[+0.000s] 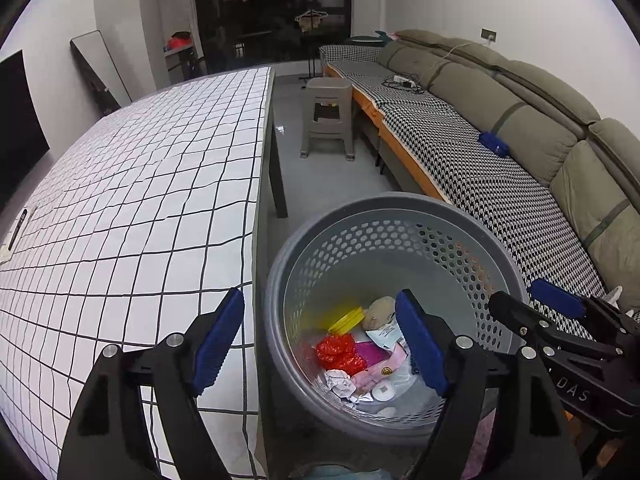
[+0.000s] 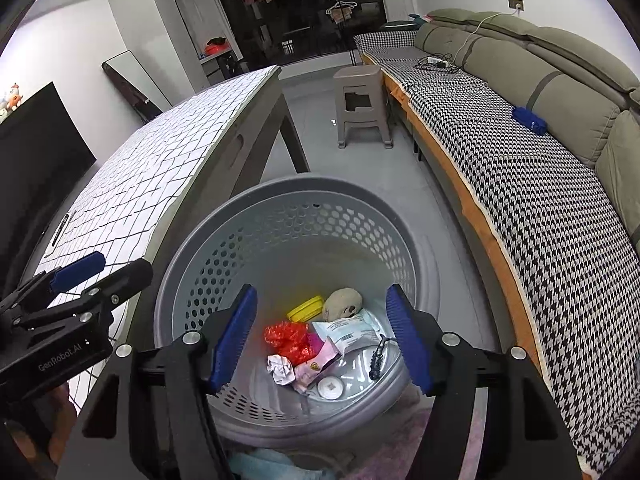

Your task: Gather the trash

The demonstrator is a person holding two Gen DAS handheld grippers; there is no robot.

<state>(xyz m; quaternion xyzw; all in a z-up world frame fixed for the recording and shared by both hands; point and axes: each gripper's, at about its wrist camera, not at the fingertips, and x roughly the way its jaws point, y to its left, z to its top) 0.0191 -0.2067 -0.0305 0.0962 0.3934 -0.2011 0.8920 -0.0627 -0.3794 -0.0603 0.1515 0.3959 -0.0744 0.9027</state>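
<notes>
A grey perforated trash basket (image 1: 504, 256) (image 2: 280, 196) stands on the floor between the table and the sofa. It holds several pieces of trash: a red crumpled wrapper (image 2: 290, 338), a yellow lid (image 2: 306, 307), a beige lump (image 2: 342, 302), a white packet (image 2: 350, 330), a crumpled paper (image 2: 280, 368), pink wrappers (image 2: 314, 366) and a black comb-like piece (image 2: 376, 358). My left gripper (image 1: 320, 344) is open and empty, above the gap between table edge and basket. My right gripper (image 2: 322, 338) is open and empty above the basket; it also shows in the left wrist view (image 1: 532, 300).
A table with a white grid cloth (image 1: 132, 200) is at the left, with a remote (image 1: 18, 230) near its far left edge. A grey plastic stool (image 1: 328, 116) stands on the floor beyond. A sofa with a houndstooth cover (image 1: 480, 168) runs along the right.
</notes>
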